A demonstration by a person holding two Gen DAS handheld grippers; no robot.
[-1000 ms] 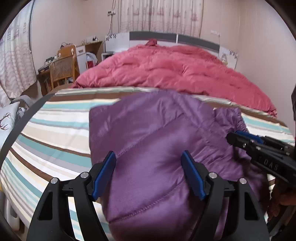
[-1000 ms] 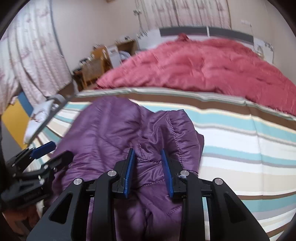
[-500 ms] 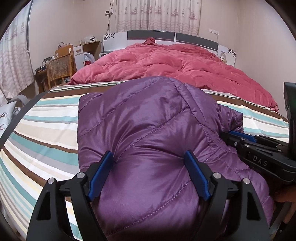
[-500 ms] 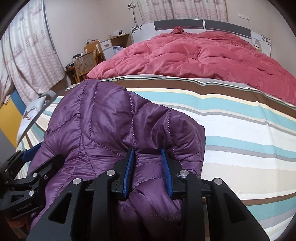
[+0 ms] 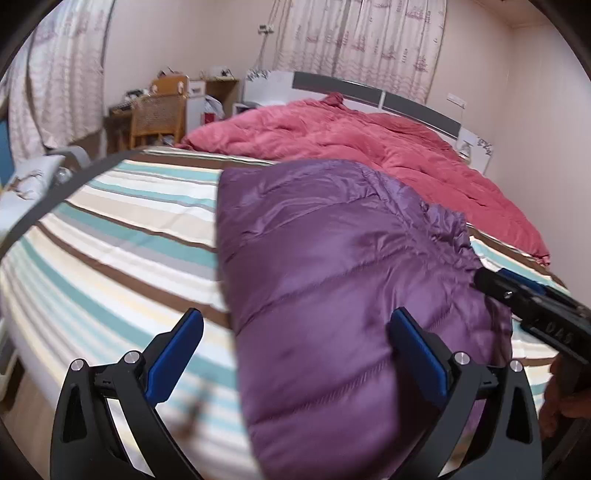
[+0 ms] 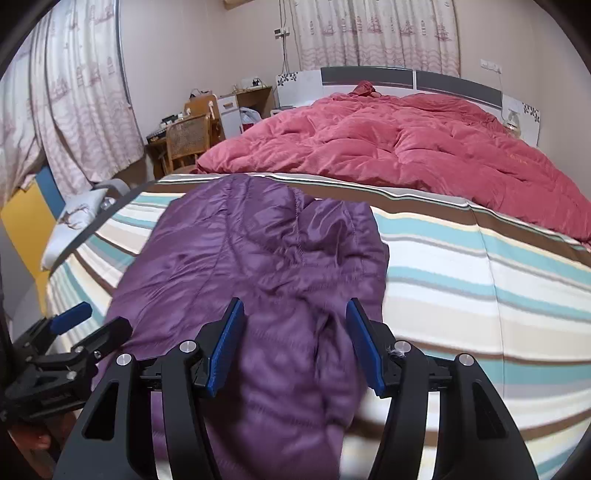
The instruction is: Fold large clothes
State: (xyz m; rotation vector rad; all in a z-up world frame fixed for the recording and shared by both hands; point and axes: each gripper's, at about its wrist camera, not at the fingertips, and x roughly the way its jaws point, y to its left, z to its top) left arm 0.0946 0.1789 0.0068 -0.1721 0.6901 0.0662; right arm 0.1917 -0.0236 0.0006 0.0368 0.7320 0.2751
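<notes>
A quilted purple puffer jacket [image 5: 332,295] lies folded into a thick bundle on the near half of a bed covered with a striped sheet in teal, cream and brown [image 5: 122,240]. Its far edge reaches almost to a rumpled pink-red duvet [image 5: 369,147] that fills the far half of the bed up to a white and grey headboard [image 6: 406,79].

The left claw [image 5: 295,350] hangs over the jacket's near left edge. Its jaws are opening and stand very wide: the left blue pad is above bare sheet, the right pad above the purple fabric, and neither presses on anything. In the right wrist view the same claw [image 6: 92,321] shows at the lower left, beside the jacket's left side.

The right claw [image 6: 295,343] hangs over the jacket's near right part. Its jaws are opening too, about half apart, with the purple fabric between the blue pads but not pinched by them. In the left wrist view this claw [image 5: 491,278] enters from the right edge, just beside the jacket's crumpled right side.

Far left, a cane-backed wooden chair [image 6: 188,140] stands by a cluttered worktop [image 6: 255,90], with patterned curtains [image 6: 376,33] behind the headboard.
</notes>
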